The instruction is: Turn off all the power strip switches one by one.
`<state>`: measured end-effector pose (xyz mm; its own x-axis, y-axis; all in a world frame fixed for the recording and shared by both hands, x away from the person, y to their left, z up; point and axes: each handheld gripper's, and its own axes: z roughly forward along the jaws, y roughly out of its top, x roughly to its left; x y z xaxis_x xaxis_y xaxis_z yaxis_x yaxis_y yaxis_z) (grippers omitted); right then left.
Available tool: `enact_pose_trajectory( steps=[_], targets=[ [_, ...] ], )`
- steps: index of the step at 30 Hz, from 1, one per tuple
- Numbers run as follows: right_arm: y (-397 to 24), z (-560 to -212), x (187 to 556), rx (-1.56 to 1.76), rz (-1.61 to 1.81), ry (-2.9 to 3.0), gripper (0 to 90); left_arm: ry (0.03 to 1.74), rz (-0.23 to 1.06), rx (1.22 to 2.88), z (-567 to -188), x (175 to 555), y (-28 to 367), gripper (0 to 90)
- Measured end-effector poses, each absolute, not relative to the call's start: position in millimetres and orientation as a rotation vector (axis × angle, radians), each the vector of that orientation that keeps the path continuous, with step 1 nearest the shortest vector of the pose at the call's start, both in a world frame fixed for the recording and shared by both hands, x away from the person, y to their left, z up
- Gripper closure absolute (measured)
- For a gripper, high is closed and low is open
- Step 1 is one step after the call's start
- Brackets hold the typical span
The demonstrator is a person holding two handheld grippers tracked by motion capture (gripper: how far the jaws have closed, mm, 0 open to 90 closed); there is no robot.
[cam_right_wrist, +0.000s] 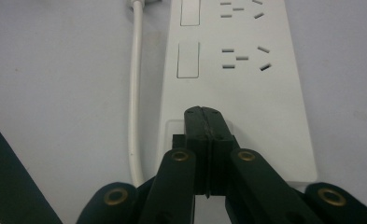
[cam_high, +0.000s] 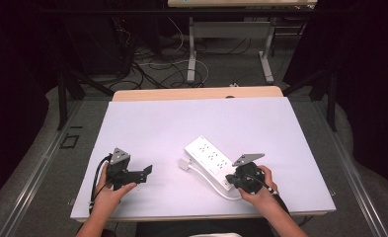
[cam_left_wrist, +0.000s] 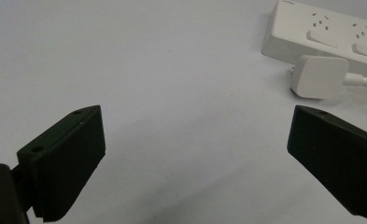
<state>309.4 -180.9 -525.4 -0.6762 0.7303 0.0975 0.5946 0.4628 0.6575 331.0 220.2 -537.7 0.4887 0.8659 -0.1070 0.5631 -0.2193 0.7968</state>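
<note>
We have the white power strip [cam_high: 209, 157] lying at a slant on the white bench [cam_high: 157, 123], right of centre and toward the near edge, with its cord [cam_right_wrist: 134, 93] running along one side and looping round the near end. The plug [cam_left_wrist: 319, 76] at the cord's free end lies on the bench just beside the strip's left flank.

Our right hand-held gripper [cam_right_wrist: 204, 114] has its jaws pressed fully together, with nothing between them, and the joined tips sit over the raised switch at the strip's near end (in the right gripper view we cannot tell whether they press it or only hover). Our left hand-held gripper [cam_left_wrist: 195, 154] rests on the bench well to the left, jaws spread wide and empty, aimed across bare surface toward the plug.

We judge the step in hand to be working that end switch with the closed tips. The strip lies loose on a smooth surface, so a push that comes in at a slant could slide or swivel it instead of tipping the rocker. Narrow tips landing off the rocker's middle may skid onto the housing. The cord loops close under the right gripper, so a dragging wrist could snag it and tug the strip round, and nothing braces the body while the left gripper stays apart.
</note>
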Motion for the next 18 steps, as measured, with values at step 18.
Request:
enact_pose_trajectory(
  steps=[18],
  targets=[
    [-182.5,-524.0,308.8,1.155,1.056,2.484,90.0,1.184,0.466,1.916,-536.7,331.1,222.1,4.3]
  ],
)
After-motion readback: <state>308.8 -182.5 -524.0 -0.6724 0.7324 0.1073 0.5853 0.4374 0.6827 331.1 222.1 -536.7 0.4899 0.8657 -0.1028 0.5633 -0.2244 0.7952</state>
